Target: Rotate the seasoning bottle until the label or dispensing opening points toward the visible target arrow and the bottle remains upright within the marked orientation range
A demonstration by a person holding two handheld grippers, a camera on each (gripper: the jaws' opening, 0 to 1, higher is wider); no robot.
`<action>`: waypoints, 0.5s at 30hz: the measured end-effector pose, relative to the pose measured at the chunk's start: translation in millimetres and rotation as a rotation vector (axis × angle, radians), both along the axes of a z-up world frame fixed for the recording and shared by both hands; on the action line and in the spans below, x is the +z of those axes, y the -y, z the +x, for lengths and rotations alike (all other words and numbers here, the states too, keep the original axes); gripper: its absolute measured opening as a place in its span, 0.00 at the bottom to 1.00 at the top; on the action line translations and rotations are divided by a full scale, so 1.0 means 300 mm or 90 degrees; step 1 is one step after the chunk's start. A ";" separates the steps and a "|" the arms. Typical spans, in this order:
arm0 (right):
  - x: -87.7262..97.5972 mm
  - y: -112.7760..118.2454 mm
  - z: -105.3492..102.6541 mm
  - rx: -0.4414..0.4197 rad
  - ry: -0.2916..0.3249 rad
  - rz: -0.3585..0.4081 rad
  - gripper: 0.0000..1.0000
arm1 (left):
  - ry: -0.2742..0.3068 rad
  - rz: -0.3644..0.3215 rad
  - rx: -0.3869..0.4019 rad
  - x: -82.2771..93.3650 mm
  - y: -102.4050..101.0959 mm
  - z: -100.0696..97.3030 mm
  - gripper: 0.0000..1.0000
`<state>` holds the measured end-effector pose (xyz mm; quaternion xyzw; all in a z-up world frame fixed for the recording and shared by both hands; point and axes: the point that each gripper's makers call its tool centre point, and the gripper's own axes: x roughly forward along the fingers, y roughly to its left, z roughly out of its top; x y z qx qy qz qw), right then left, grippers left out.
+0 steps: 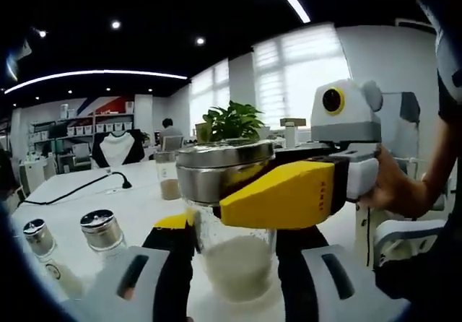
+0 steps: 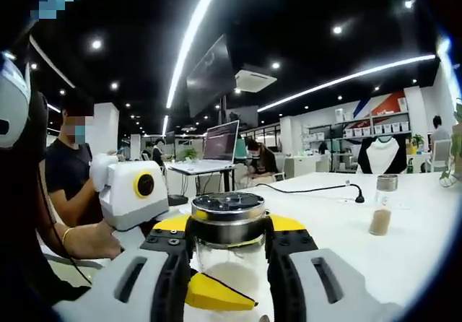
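Note:
A glass seasoning bottle (image 1: 237,268), partly filled with white powder, stands upright on the white table (image 1: 144,206). My left gripper (image 1: 232,234) is shut on its glass body, black fingers on either side. The right gripper's yellow finger (image 1: 285,196) comes in from the right and wraps the bottle's steel lid (image 1: 216,167). In the right gripper view my right gripper (image 2: 229,224) is shut on the steel lid (image 2: 227,208), yellow pads touching both sides. Below it the left gripper's yellow finger (image 2: 213,293) presses the glass.
Two steel-capped shakers (image 1: 40,239) (image 1: 101,229) stand at the left. A bottle of brown seasoning (image 1: 170,179) (image 2: 380,206) stands further back. A black cable (image 1: 79,188) crosses the table. A plant (image 1: 231,122) is behind. People sit at a laptop desk (image 2: 216,159).

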<state>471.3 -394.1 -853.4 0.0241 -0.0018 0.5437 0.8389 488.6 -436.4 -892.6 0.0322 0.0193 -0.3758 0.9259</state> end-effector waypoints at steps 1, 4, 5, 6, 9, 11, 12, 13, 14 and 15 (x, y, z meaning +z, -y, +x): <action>-0.003 0.001 0.001 -0.005 -0.001 -0.002 0.38 | -0.004 -0.001 0.008 -0.005 0.002 0.000 0.46; -0.009 0.002 0.006 -0.017 -0.004 -0.005 0.38 | -0.008 -0.004 0.028 -0.012 -0.002 0.008 0.46; -0.013 0.004 0.009 -0.025 -0.005 -0.009 0.38 | -0.008 0.002 0.040 -0.017 -0.005 0.013 0.46; -0.014 0.005 0.011 -0.031 -0.005 -0.010 0.38 | -0.009 0.007 0.049 -0.021 -0.007 0.016 0.46; -0.040 0.005 0.021 -0.054 -0.011 -0.039 0.38 | -0.034 0.039 0.070 -0.052 -0.012 0.027 0.46; -0.045 0.001 0.027 -0.063 -0.006 -0.042 0.38 | -0.030 0.035 0.082 -0.057 -0.011 0.035 0.46; -0.048 0.002 0.029 -0.068 -0.006 -0.042 0.38 | -0.033 0.033 0.087 -0.059 -0.012 0.035 0.46; -0.047 0.003 0.032 -0.079 -0.006 -0.039 0.38 | -0.037 0.026 0.094 -0.058 -0.012 0.037 0.45; -0.045 0.006 0.036 -0.090 -0.006 -0.033 0.39 | -0.042 0.022 0.099 -0.057 -0.010 0.039 0.45; -0.042 0.008 0.041 -0.102 -0.003 -0.029 0.39 | -0.044 0.020 0.103 -0.053 -0.006 0.042 0.45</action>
